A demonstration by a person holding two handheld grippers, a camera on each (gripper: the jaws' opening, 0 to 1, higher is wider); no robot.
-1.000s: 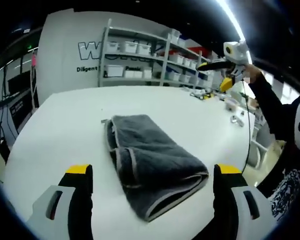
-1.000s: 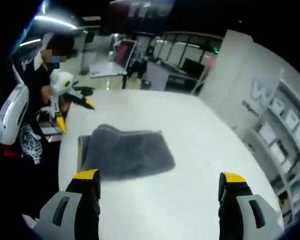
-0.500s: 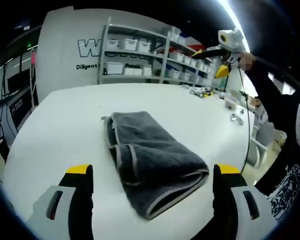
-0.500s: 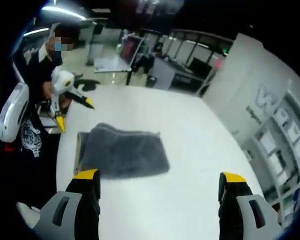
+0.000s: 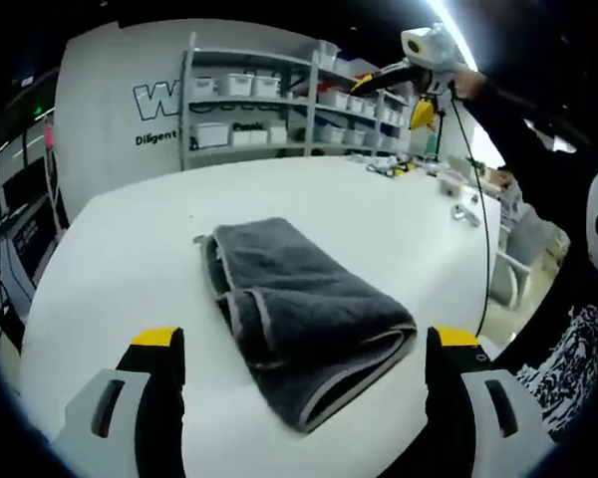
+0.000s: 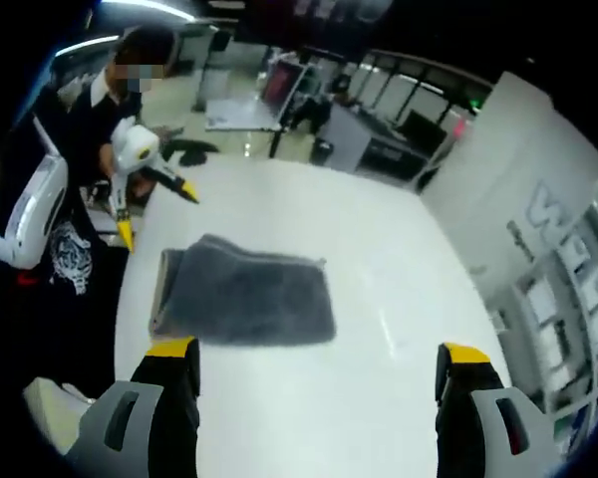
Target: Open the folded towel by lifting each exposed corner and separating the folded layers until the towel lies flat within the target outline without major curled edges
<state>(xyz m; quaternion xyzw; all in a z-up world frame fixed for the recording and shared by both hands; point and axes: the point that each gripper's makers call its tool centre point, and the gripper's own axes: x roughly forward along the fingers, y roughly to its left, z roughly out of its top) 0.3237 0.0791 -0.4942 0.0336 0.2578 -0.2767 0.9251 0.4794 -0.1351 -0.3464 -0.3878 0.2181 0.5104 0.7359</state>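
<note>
Right tongs [image 5: 419, 85] have been raised higher and further back over the white table [image 5: 110, 249] since a second ago; towel unmoved. Grey towel [image 5: 304, 314] is left folded, lying mid-table near the person's edge. Left tongs [image 6: 145, 204] are held above that edge, clear of the towel. Both tongs are seen spread wide, nothing gripped.

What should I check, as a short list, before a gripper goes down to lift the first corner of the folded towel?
1. Towel folded, layers not separated: ok, ready to start.
2. Left gripper jaws open, holding nothing: ok.
3. Right gripper jaws open, holding nothing: ok.
4. Both grippers off the towel, above the table: ok.
5. Exposed corner to grasp: ok, layered edges show at the towel's near end in the left gripper view.
6. Target outline on the table: cannot tell, no marking visible.
</note>
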